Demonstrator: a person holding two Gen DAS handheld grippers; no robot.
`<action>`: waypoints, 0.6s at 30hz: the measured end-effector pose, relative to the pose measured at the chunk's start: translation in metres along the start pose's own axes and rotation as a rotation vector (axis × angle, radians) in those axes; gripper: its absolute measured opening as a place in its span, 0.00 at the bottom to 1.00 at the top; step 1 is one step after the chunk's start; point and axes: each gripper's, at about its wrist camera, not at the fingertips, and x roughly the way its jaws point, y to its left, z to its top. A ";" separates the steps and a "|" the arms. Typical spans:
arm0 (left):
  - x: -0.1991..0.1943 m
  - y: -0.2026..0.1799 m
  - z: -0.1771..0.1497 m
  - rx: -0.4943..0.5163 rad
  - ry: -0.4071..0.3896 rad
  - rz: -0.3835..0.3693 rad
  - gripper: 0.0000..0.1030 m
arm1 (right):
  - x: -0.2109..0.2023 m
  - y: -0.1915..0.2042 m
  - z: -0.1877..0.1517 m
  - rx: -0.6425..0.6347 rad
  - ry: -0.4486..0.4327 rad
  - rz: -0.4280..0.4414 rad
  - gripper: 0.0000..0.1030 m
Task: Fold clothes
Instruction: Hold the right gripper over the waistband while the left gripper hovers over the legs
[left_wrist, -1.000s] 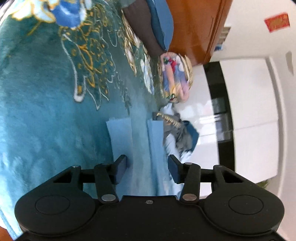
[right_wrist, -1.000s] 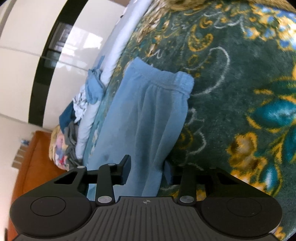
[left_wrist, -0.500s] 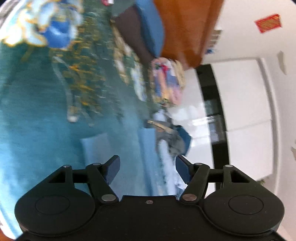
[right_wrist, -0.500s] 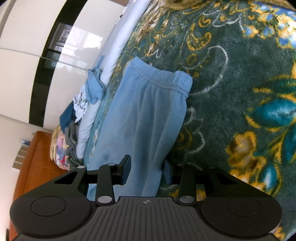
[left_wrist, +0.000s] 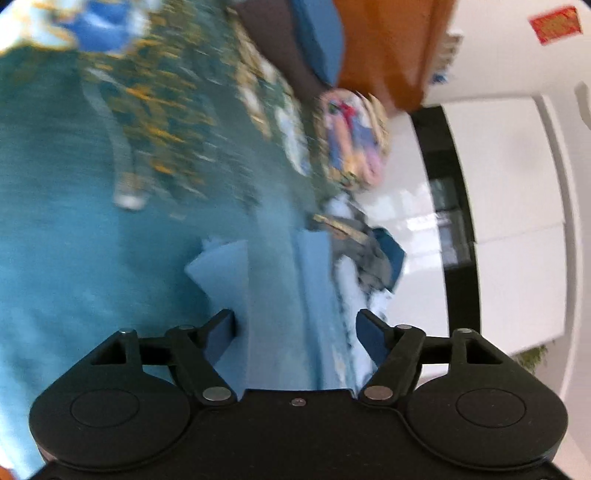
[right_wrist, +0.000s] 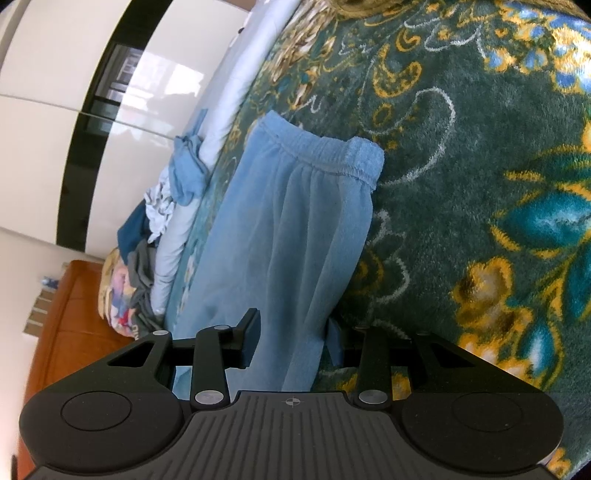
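Light blue fleece trousers (right_wrist: 291, 221) lie flat on a dark green floral blanket (right_wrist: 480, 184), elastic waistband at the far end. My right gripper (right_wrist: 291, 336) is open, its jaws on either side of the trouser fabric near the crotch end. In the blurred left wrist view, two pale blue trouser legs (left_wrist: 225, 266) stretch away over the blanket (left_wrist: 74, 240). My left gripper (left_wrist: 295, 328) is open wide and empty, with the left finger beside the nearer leg.
A heap of mixed clothes (right_wrist: 155, 221) lies along the bed's far edge, also in the left wrist view (left_wrist: 365, 251). A patterned pillow (left_wrist: 351, 140), an orange wooden headboard (left_wrist: 388, 48) and white wardrobe doors (left_wrist: 509, 221) stand beyond.
My left gripper has opened wider and shifted over the trouser legs; that view is now motion-blurred. My right gripper has barely moved.
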 end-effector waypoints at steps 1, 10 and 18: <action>0.008 -0.006 -0.002 0.017 0.025 -0.017 0.71 | 0.000 0.000 0.000 0.000 0.001 0.000 0.33; 0.004 -0.006 -0.009 0.064 0.032 0.052 0.73 | 0.001 -0.001 0.000 -0.001 0.003 0.000 0.34; -0.009 0.018 -0.007 -0.010 0.005 0.086 0.67 | 0.003 0.001 -0.001 -0.009 0.005 0.002 0.37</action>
